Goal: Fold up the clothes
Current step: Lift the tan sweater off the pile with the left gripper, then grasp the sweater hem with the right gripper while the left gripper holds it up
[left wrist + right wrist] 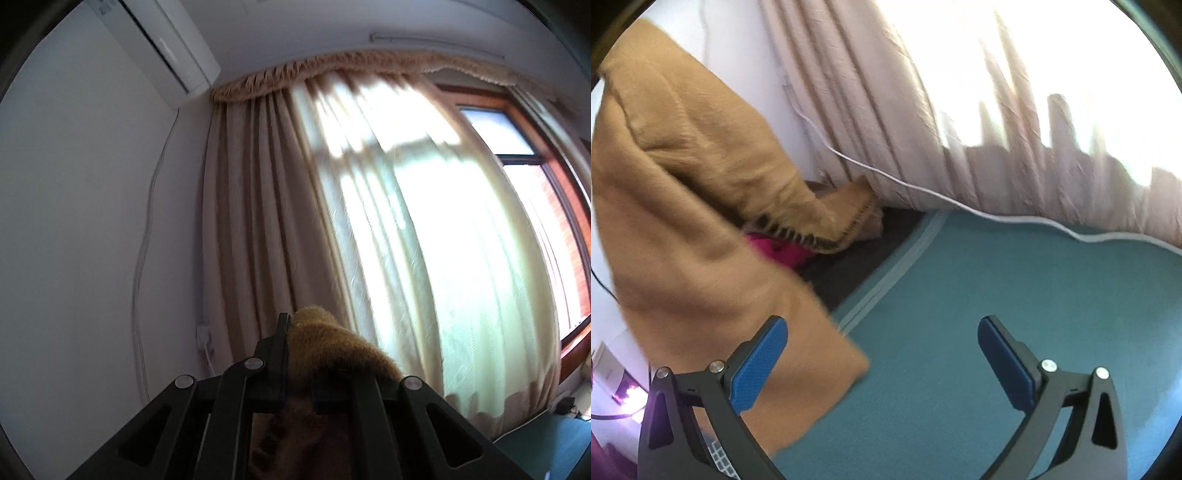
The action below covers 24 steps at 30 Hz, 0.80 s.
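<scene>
At left of right-wrist frame we see tan garment [701, 206] hanging over teal mat [1015, 295]; lower centre, right gripper [882, 360] gapes wide, empty. In left-wrist frame, lower centre, left gripper [295, 354] clamped on same garment [332, 347], curtain [369, 221] behind.

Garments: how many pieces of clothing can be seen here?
2. A tan garment hangs from the left gripper; a pink garment lies behind it. More may be hidden.
</scene>
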{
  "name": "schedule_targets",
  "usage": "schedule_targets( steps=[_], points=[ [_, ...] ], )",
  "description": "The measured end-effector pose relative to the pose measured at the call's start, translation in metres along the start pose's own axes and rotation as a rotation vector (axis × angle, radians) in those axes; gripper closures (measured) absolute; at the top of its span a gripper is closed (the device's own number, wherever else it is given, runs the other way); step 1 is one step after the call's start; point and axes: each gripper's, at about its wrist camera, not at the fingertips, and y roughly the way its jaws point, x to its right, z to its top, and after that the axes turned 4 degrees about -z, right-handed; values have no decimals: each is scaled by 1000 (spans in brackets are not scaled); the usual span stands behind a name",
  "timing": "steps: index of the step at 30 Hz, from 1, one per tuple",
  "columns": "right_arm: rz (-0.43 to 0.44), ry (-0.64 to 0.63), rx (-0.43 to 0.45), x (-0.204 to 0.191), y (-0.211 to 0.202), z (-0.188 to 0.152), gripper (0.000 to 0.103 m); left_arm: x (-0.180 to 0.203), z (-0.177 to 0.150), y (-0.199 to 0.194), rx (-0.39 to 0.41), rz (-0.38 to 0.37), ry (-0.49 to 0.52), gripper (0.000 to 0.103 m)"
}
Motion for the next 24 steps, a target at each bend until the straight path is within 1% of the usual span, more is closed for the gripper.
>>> schedule_targets(
  steps=[2, 5, 7, 8, 10, 14, 16, 18, 20, 21, 22, 23, 24],
  points=[
    [36, -27, 20, -15, -4, 4, 0, 4, 11, 0, -5, 3, 14, 94],
    [113, -62, 45, -38, -10, 6, 0, 12, 30, -3, 3, 10, 59, 94],
    [130, -102, 63, -55, -14, 4, 0, 16, 44, -7, 17, 2, 73, 94],
    [133, -117, 69, -63, -15, 3, 0, 18, 55, -17, 31, 3, 84, 94],
    [140, -147, 82, -79, -17, 1, 0, 26, 65, -37, 57, 3, 99, 94],
    [175, -138, 85, -98, -12, 1, 0, 36, 89, -65, 94, -22, 100, 94],
    [166, -157, 115, -111, -16, -1, 0, 39, 96, -78, 104, -37, 101, 94],
    [102, -181, 162, -122, -18, -7, 0, 41, 102, -85, 112, -51, 92, 94],
    [51, -182, 182, -125, -16, -9, 4, 41, 107, -95, 119, -50, 90, 94],
    [38, -167, 183, -122, -19, -9, 22, 40, 109, -100, 125, -45, 92, 94],
    [31, -148, 184, -117, -24, -8, 60, 39, 110, -104, 130, -41, 95, 94],
    [24, -128, 185, -112, -29, -7, 74, 36, 110, -109, 132, -33, 94, 94],
    [25, -103, 200, -104, -39, -5, 94, 34, 111, -114, 134, -26, 93, 94]
  ],
)
